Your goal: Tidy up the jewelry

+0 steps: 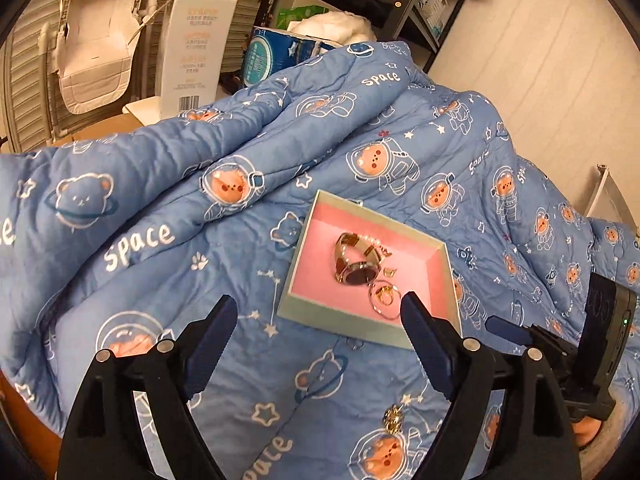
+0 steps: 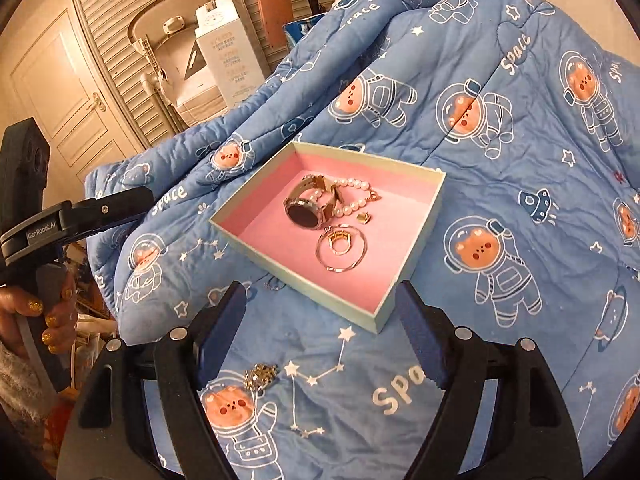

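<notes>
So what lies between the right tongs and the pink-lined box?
Only bare blue quilt, printed with stars, separates the open right tongs from the pink-lined box, as the right wrist view shows. A small gold piece lies on the quilt nearer the left finger.

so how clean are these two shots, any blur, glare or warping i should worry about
Left wrist view: strong fisheye bend with dark corners, and the watch in the pink-lined box looks slightly soft. Right wrist view: same warping, a warmer orange cast on the door side, but the watch, pearl bracelet and bangle read sharp. No harsh glare in either.
</notes>
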Motion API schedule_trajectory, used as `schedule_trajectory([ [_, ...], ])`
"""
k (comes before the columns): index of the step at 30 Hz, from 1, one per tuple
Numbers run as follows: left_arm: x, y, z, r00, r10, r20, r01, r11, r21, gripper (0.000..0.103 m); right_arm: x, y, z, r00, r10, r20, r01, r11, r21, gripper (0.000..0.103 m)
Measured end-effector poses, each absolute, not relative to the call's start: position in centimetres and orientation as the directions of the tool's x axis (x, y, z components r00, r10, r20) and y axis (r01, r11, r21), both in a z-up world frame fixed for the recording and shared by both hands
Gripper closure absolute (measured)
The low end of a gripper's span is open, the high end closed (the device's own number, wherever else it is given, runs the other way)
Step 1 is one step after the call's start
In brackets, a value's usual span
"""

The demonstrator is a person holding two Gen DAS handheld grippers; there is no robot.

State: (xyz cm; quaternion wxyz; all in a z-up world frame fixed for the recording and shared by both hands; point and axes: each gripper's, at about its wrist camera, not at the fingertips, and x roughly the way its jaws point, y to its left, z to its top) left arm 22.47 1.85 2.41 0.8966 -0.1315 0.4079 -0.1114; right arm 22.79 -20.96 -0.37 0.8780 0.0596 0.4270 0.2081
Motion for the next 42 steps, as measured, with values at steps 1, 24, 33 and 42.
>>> schedule_trajectory([
  [1, 21.7, 2.1, 1.9, 0.637, -0.306, -0.707, 0.089, 0.941, -0.327, 0.021, 22.2, -21.0, -0.6, 0.545, 0.417, -0.728, -0.318, 0.906, 0.281, 0.027],
  [24, 13.6, 0.1, -5.9, 0.58, -0.308, -0.754, 0.092, 0.945, -0.315, 0.033, 16.8, -16.7, -7.4, 0.434, 0.406, -0.804, -0.486, 0.857, 0.17, 0.073],
  [33, 13.1, -1.0, -6.2, 0.568, -0.303, -0.765, 0.117, 0.95, -0.289, 0.035, 18.0, -14.7, -8.2, 0.404, 0.402, -0.821, -0.594, 0.798, 0.098, 0.074],
  [42, 13.0, -1.2, -6.1, 0.567, -0.313, -0.762, 0.124, 0.947, -0.297, 0.035, 18.3, -14.2, -8.3, 0.385, 0.434, -0.815, -0.6, 0.789, 0.136, 0.086],
])
